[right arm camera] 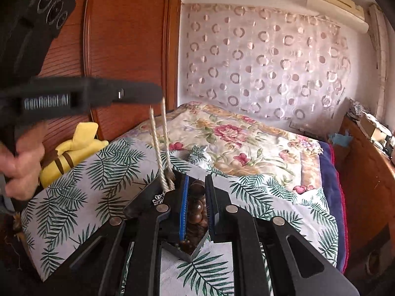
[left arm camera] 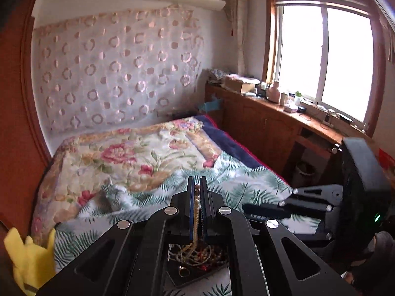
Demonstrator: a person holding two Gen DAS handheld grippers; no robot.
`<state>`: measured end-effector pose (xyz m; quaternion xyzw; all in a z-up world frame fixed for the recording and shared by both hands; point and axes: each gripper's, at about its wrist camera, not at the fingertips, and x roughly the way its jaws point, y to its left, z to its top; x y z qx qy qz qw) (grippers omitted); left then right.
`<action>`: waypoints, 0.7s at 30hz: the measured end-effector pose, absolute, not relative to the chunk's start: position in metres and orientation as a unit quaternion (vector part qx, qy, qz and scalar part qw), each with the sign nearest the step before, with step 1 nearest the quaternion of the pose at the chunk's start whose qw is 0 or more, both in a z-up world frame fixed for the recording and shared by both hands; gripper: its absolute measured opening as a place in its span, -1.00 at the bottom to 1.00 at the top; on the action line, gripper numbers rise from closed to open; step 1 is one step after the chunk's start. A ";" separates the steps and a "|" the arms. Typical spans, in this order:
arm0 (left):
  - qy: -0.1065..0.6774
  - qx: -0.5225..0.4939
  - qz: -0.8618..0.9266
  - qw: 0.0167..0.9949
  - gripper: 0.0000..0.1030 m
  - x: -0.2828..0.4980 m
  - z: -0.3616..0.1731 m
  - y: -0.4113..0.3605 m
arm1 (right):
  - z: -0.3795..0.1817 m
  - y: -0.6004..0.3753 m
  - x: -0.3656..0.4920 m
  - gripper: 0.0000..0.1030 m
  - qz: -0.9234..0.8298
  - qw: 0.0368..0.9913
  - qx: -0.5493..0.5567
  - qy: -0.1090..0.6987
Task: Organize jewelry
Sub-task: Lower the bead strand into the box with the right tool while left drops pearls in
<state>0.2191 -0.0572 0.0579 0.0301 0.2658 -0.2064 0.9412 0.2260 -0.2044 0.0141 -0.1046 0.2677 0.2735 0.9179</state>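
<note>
The left hand-held gripper (left arm camera: pixel 197 187) is pressed together on a cream beaded necklace (left arm camera: pixel 196 212), pinching it near a small dark bead at the top, and the strand hangs straight down from the fingers into a dark tray (left arm camera: pixel 195 275) of tangled jewelry lying on the palm-print bedspread (left arm camera: pixel 118 197). Seen from the right wrist, the same necklace (right arm camera: pixel 161 148) runs as two taut pale strands from the left hand-held gripper's tip (right arm camera: pixel 155 96) down to the tray's rim (right arm camera: pixel 187 252). The right hand-held gripper (right arm camera: pixel 197 187) is closed onto a string of dark brown wooden beads (right arm camera: pixel 196 204), its blue pads close on either side of one large bead, with the rest of that string piled in the tray below. The step in hand looks like separating the pale necklace from the heap while the brown beads are held back. To do it well, the lift on the left should probably be slow and straight up, so that any loop caught around the other chains shows itself as tension before it tightens. The right grip serves best as an anchor, held low and steady over the tray rather than pulling. A small silver chain (right arm camera: pixel 158 199) lies at the tray's left edge just beside the strands; whether it is snagged on them cannot be told, so it is worth watching. If the tray begins to rise off the bedspread, the pull should ease.
</note>
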 end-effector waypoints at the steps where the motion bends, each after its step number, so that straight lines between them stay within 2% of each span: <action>1: 0.273 0.028 -0.207 0.939 -0.93 0.222 0.049 -0.056 | 0.011 -0.203 0.229 -0.71 0.274 0.917 -0.106 0.270; 12: 0.319 0.030 -0.201 0.926 -0.93 0.241 -0.022 -0.049 | -0.039 -0.192 0.258 -0.71 0.278 0.904 -0.089 0.311; 21: 0.326 0.039 -0.193 0.925 -0.92 0.247 -0.036 -0.047 | -0.050 -0.190 0.265 -0.71 0.283 0.901 -0.072 0.322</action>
